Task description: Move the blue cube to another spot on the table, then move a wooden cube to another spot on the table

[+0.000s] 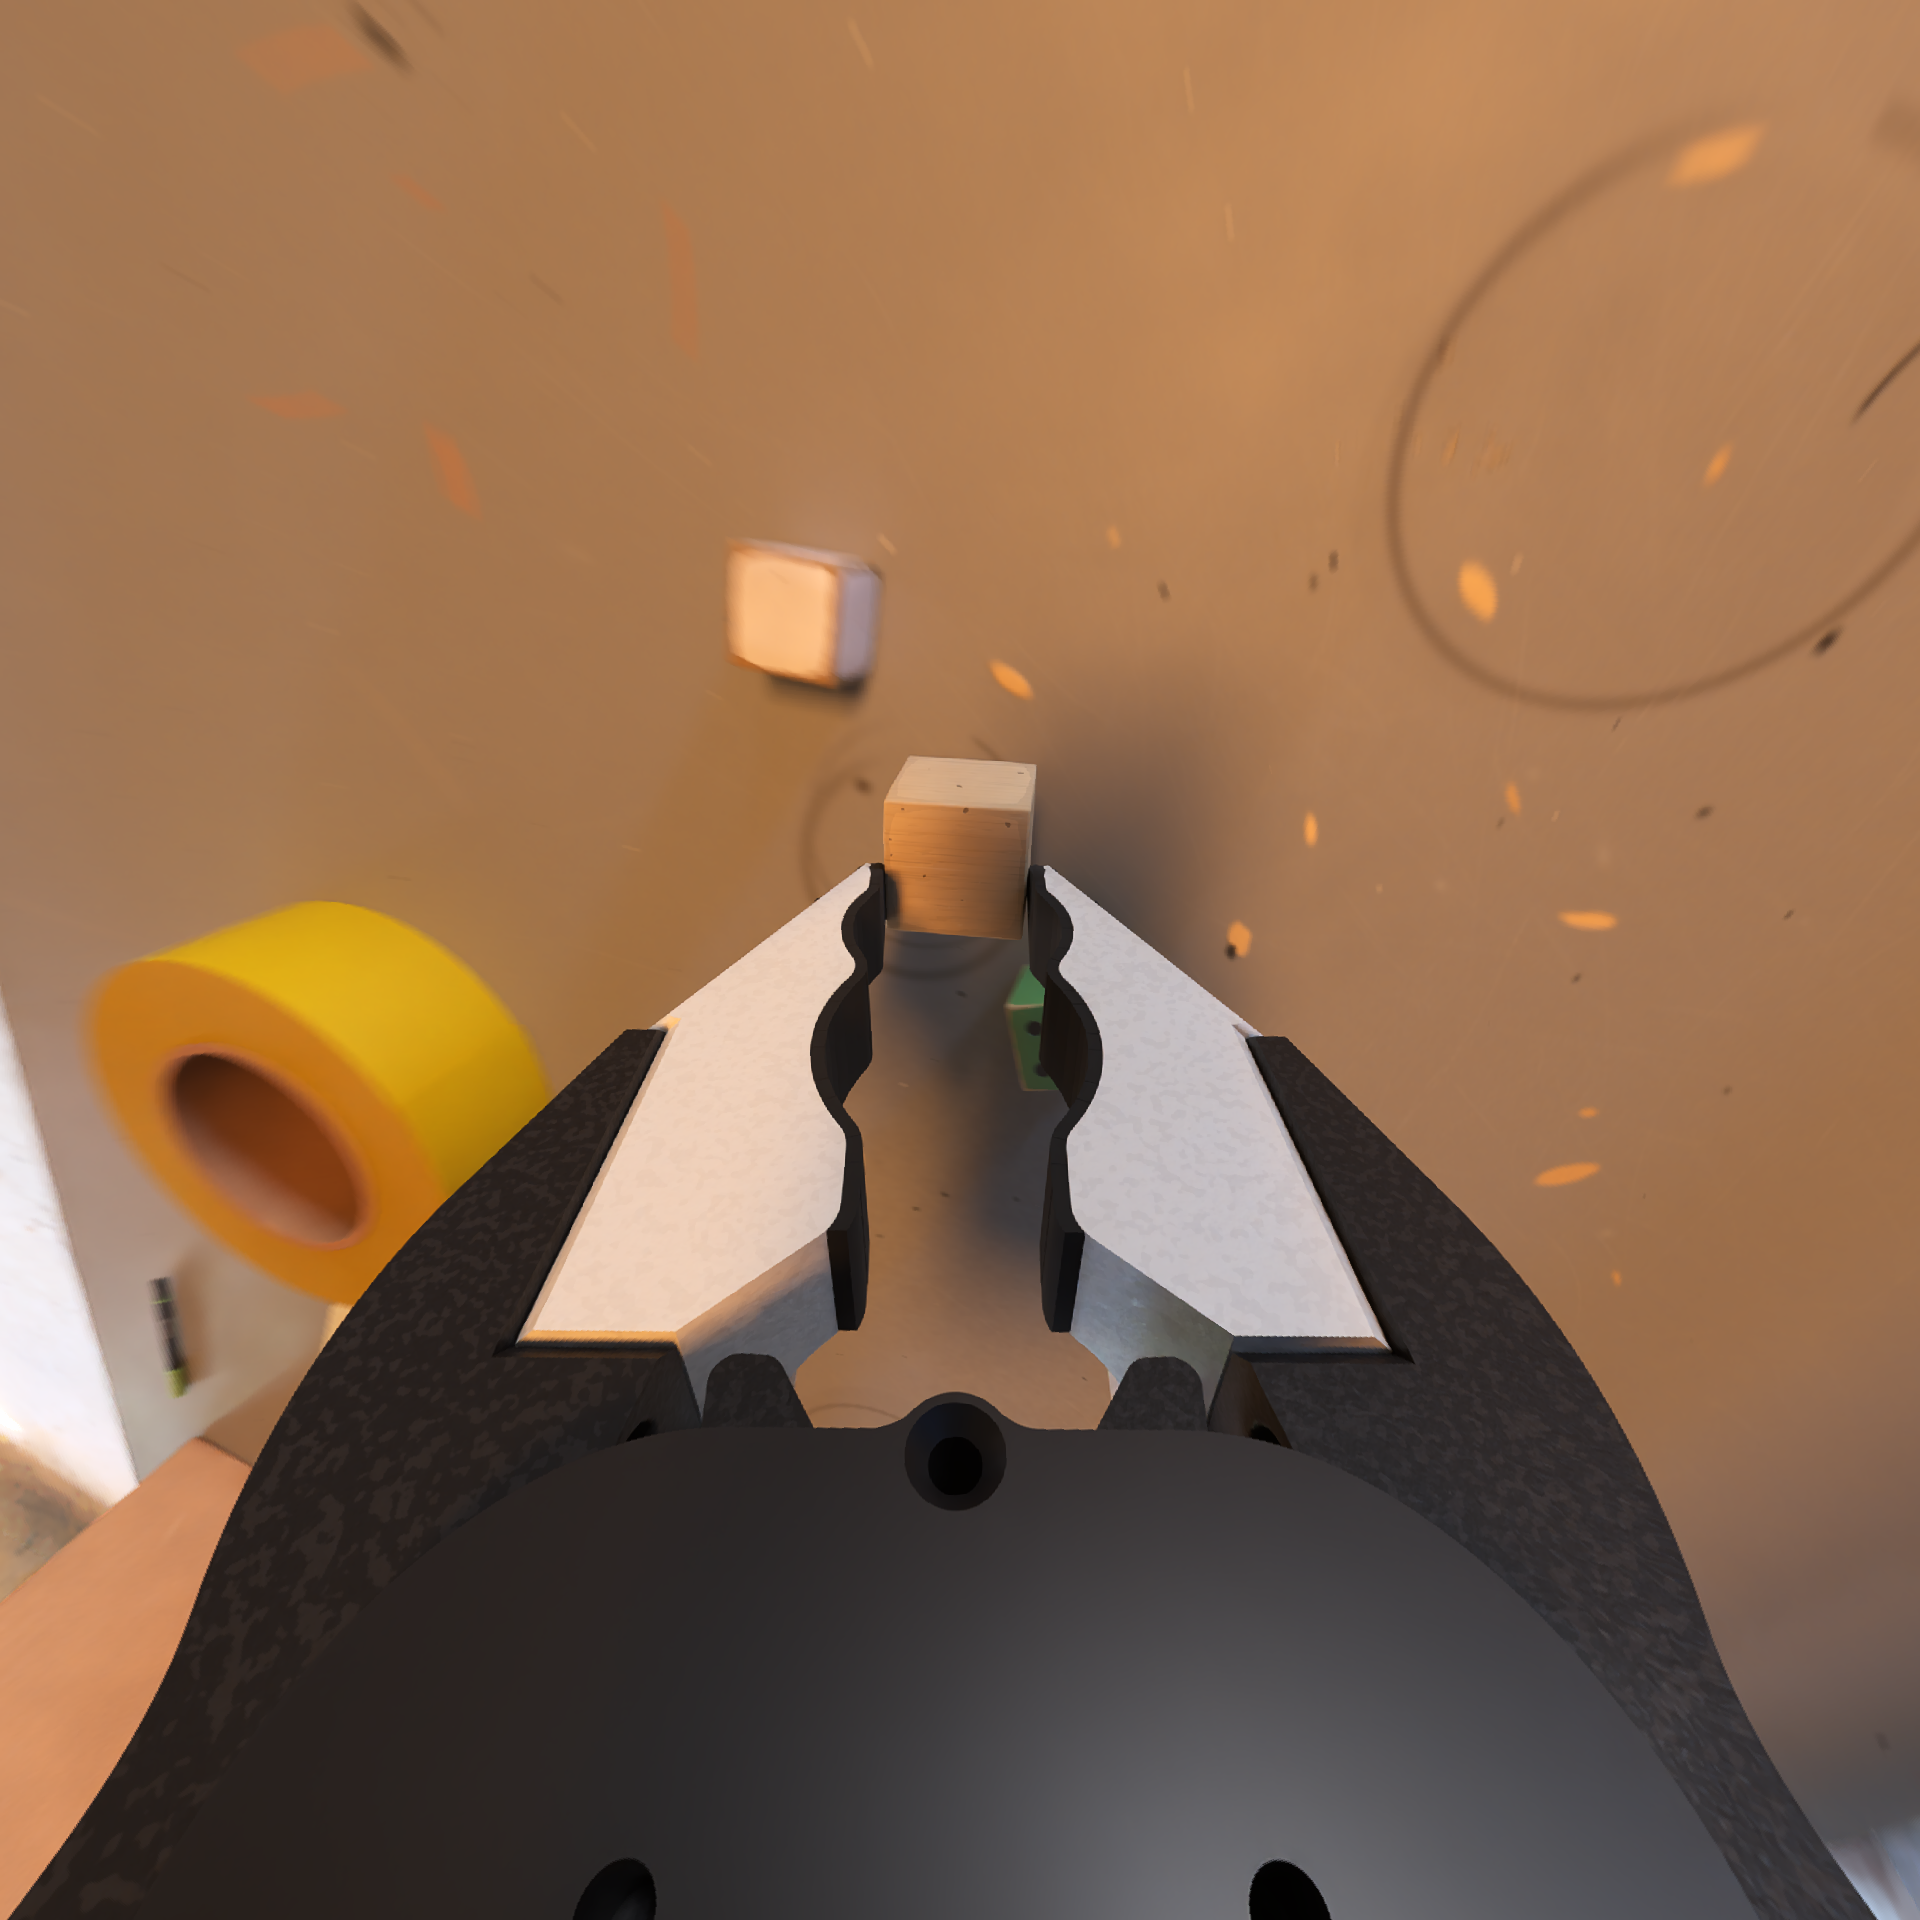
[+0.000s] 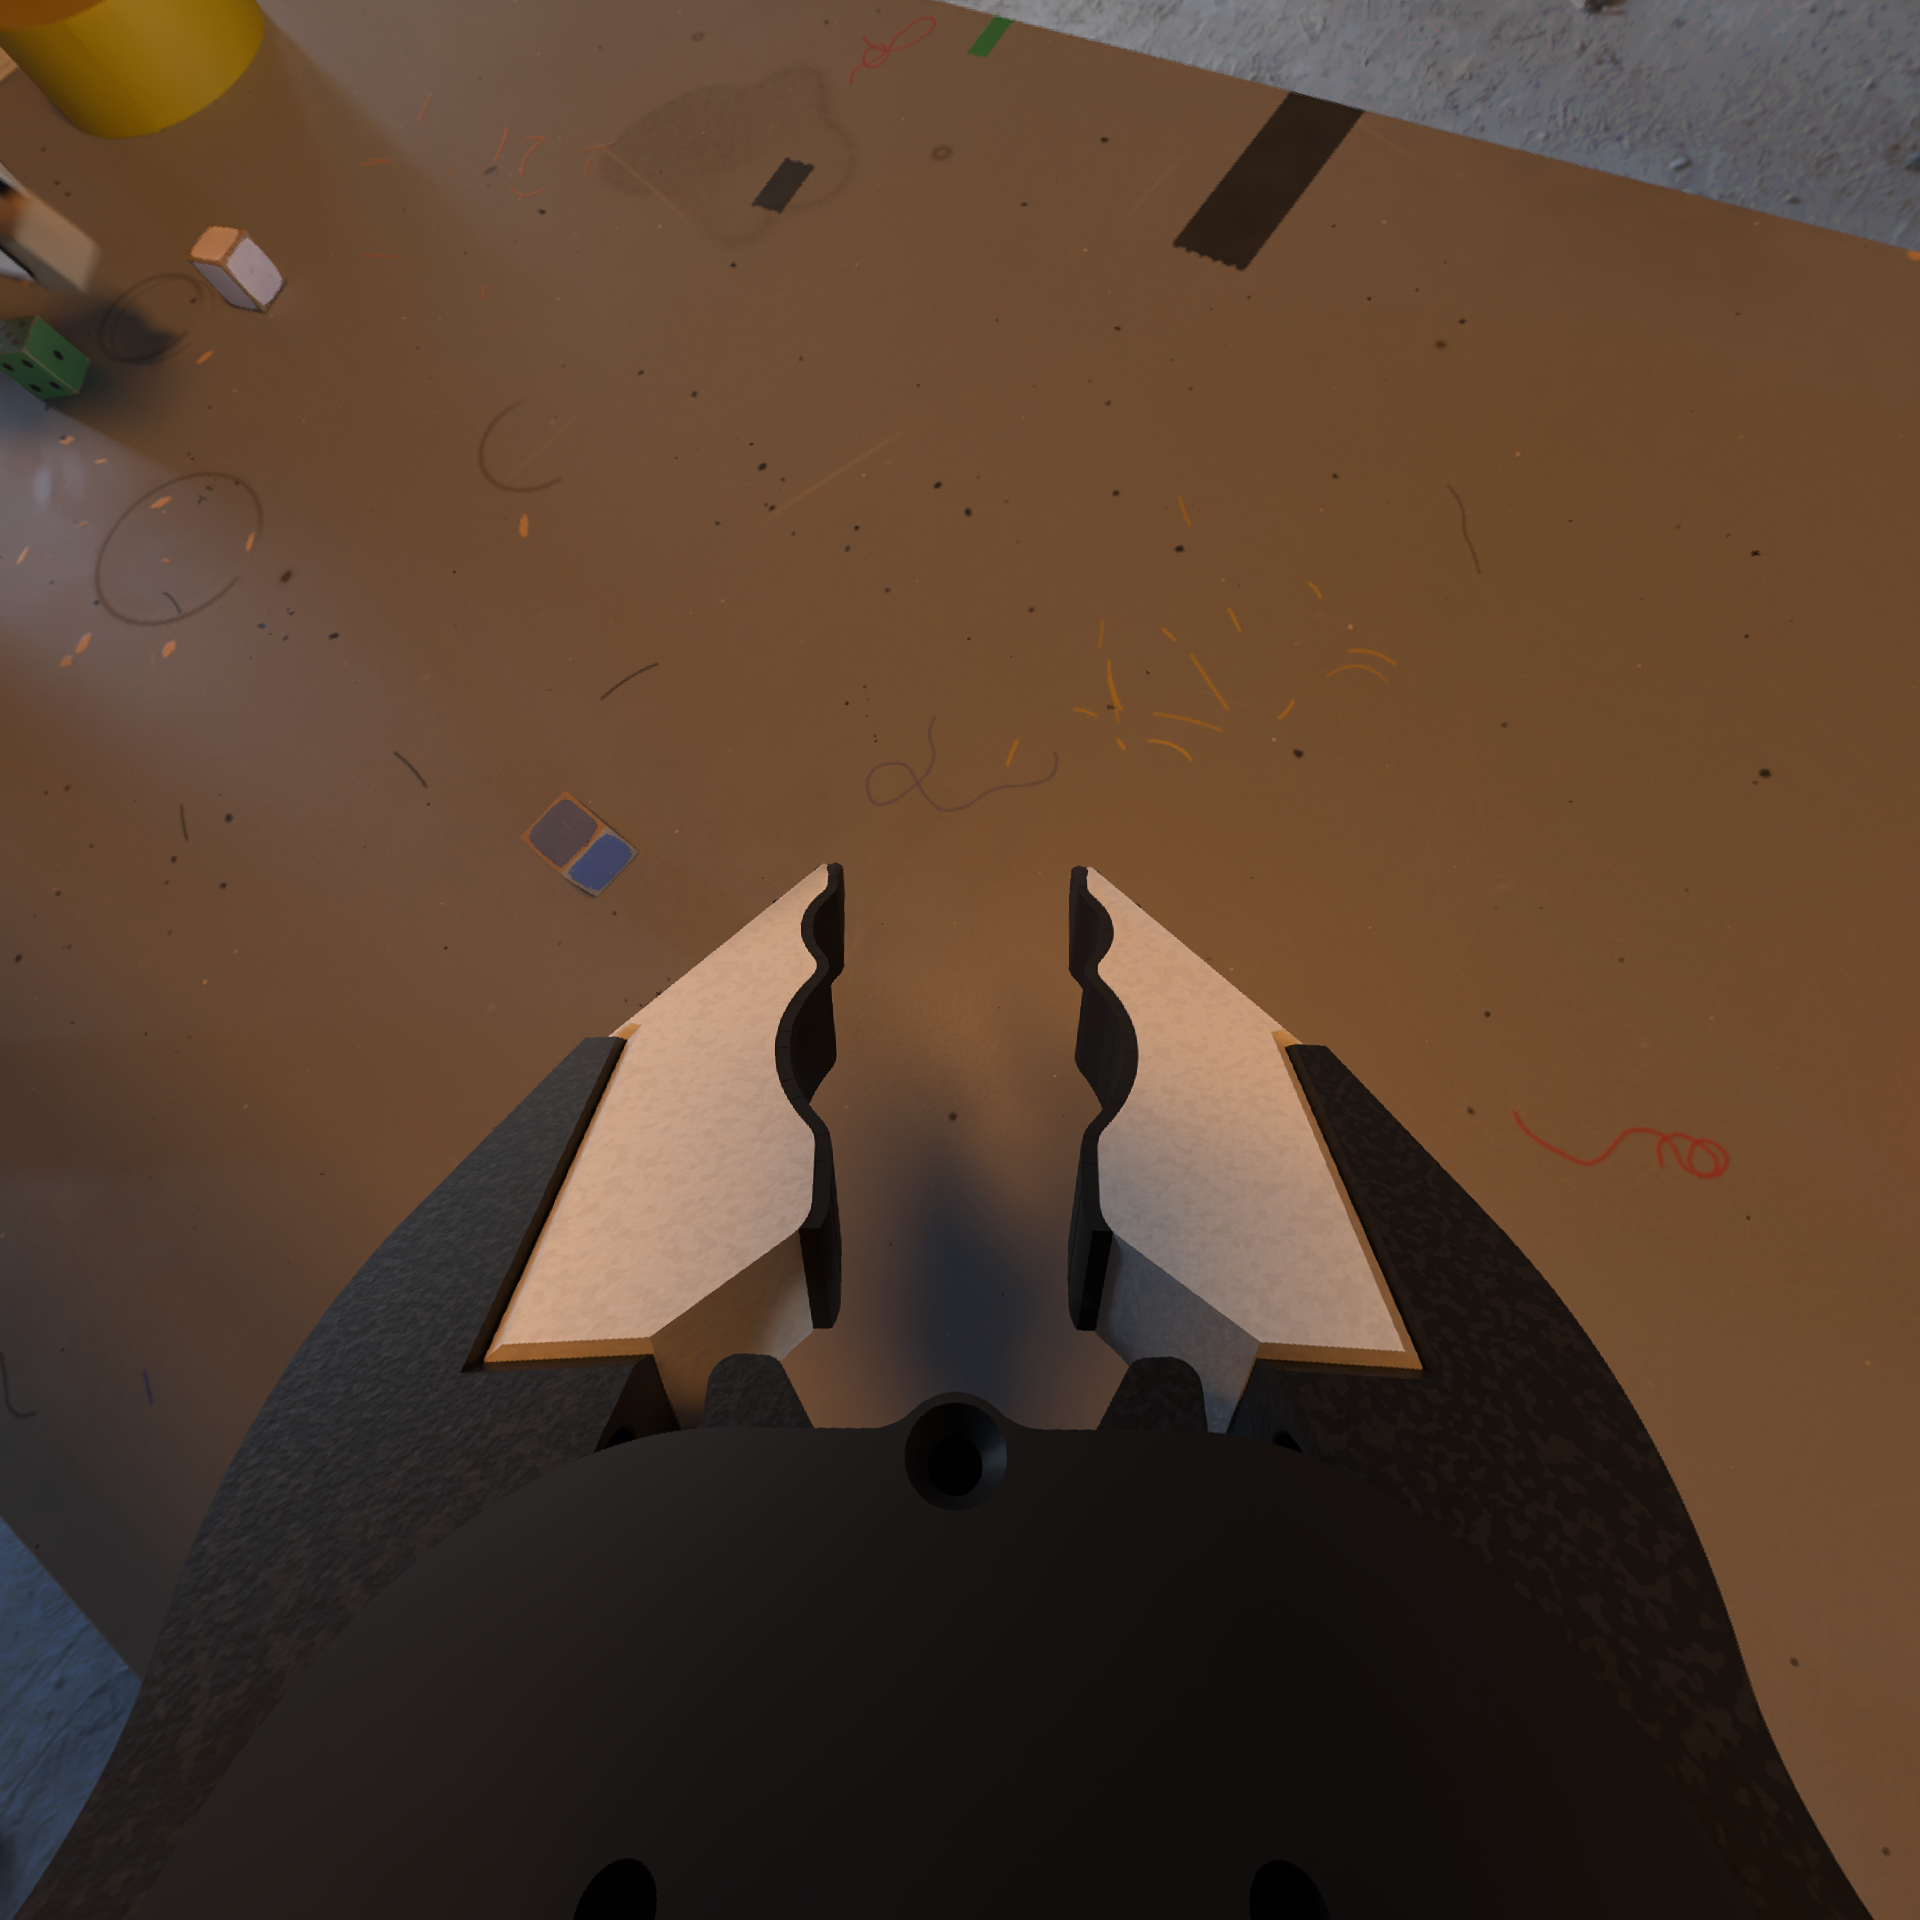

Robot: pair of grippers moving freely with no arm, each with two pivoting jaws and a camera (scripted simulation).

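left tool [image 1: 956, 878] has its jaws closed in on a wooden cube [image 1: 961, 847], gripped only at the very tips, one pad on each side face. it looks carried clear of the bench [image 1: 1351, 416]: blurred surroundings and a dark patch on the bench beside it fit a lift, though i can't confirm the gap. tip-only grip probably keeps the tool body off the neighbours, but it leaves little margin if the cube twists. cube is pale, light-grained wood with sharp edges and a couple of small dark specks on the near face. a green die [image 1: 1027, 1029] peeks out behind the right finger, lower down and near the cube. further off and to the left sits a small white rounded block [image 1: 800, 613]; a yellow tape roll [image 1: 301, 1081] is near left, and a small battery [image 1: 168, 1335] lies at the bench's left edge. right tool [image 2: 956, 878] hovers with fingers apart and nothing between them, idle, well away from the cluster. a flat two-tone blue-grey patch [image 2: 580, 844] lies on the bench to its left. no blue cube is visible in either view, so i can't say where it stands; judging by the grip, the wooden-cube step is the one in hand.
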